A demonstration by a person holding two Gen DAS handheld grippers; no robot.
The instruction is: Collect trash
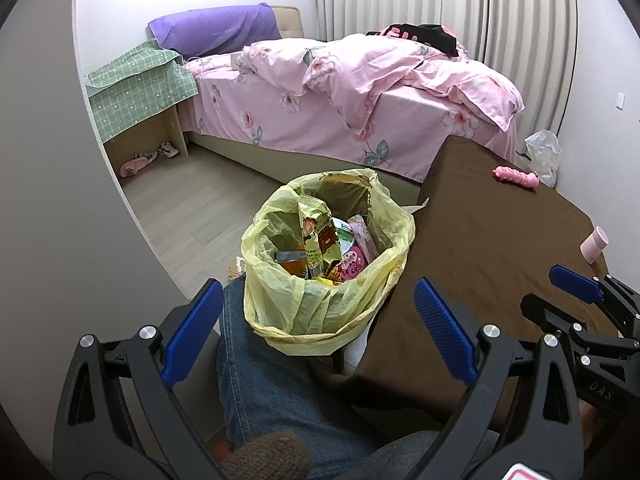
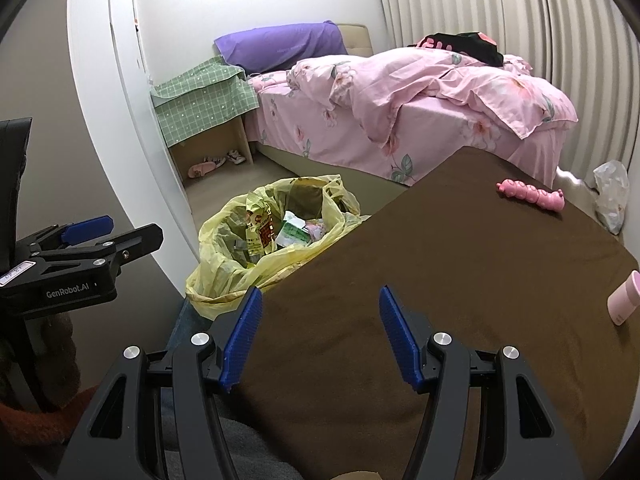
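Observation:
A bin lined with a yellow bag (image 1: 320, 308) stands on the floor left of the brown table (image 1: 500, 240); it also shows in the right wrist view (image 2: 224, 276). It holds several snack wrappers (image 1: 320, 248). My left gripper (image 1: 316, 300) is open and empty, just in front of the bin above a jeans leg. My right gripper (image 2: 320, 312) is open and empty over the table's near part; it shows at the right edge of the left wrist view (image 1: 580, 284). The left gripper shows at the left of the right wrist view (image 2: 100, 236).
A pink toy (image 2: 532, 196) and a pink cup on its side (image 2: 624, 298) lie on the table (image 2: 440, 280). A bed with pink bedding (image 1: 340, 92) stands behind. A clear plastic bag (image 1: 544, 156) lies on the floor by the far wall. A nightstand (image 1: 144, 96) has shoes under it.

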